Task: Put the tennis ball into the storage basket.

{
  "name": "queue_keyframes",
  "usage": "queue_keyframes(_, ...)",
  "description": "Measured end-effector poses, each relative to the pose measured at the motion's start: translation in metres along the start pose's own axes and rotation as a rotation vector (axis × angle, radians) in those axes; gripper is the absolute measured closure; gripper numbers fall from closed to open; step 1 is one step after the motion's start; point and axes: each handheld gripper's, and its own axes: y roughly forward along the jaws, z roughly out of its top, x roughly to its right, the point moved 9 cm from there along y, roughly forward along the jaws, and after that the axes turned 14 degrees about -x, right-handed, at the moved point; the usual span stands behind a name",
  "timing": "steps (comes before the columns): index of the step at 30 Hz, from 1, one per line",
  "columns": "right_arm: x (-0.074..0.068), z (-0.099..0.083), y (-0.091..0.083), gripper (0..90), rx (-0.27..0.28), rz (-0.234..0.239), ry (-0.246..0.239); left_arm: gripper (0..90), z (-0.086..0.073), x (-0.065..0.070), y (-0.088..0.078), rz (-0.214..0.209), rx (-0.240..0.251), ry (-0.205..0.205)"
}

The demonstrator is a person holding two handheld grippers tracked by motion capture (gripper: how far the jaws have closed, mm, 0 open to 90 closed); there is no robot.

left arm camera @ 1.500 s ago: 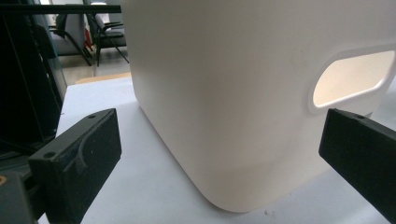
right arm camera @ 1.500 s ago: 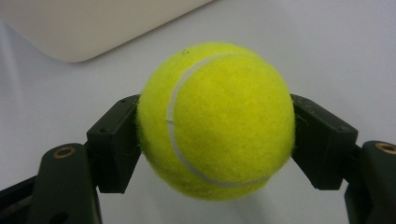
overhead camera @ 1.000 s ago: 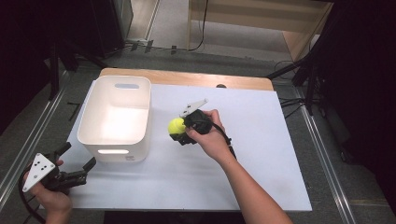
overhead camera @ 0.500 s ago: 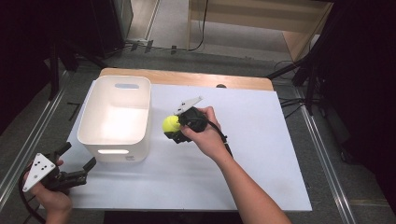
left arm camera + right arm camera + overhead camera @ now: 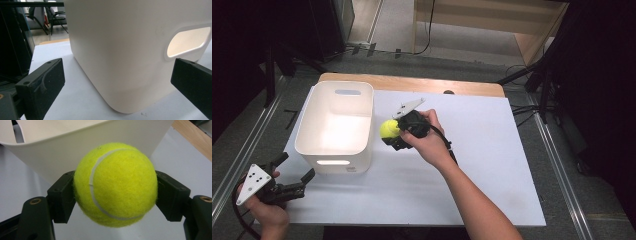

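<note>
A yellow tennis ball (image 5: 388, 129) (image 5: 115, 183) is clamped between the jaws of my right gripper (image 5: 395, 133) (image 5: 115, 195), which is shut on it and holds it above the white table, just right of the white bin (image 5: 337, 125). The bin's right wall (image 5: 82, 152) rises close behind the ball. At the table's near left corner my left gripper (image 5: 294, 172) (image 5: 117, 82) stands open, its jaws spread wide in front of the bin's near corner (image 5: 130, 50), with nothing between them.
The bin has an oval handle cutout (image 5: 187, 41) in its near wall. A white sheet (image 5: 492, 165) covers the table, with a wooden strip (image 5: 412, 84) along the far edge. Metal rails (image 5: 562, 165) run along both sides.
My right gripper has carried the ball up and to the left, closer to the bin's right wall. The left gripper has stayed where it was.
</note>
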Motion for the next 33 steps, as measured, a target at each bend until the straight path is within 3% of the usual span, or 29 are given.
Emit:
queue_keyframes(15,-0.001,0.028,-0.020,24.0,0.051,-0.011,-0.028,0.0,0.000,0.000,0.000,-0.004,0.001,0.000)
queue_keyframes(33,-0.011,0.060,-0.023,24.0,0.082,-0.009,-0.065,0.0,0.000,0.000,0.000,-0.009,0.000,-0.001)
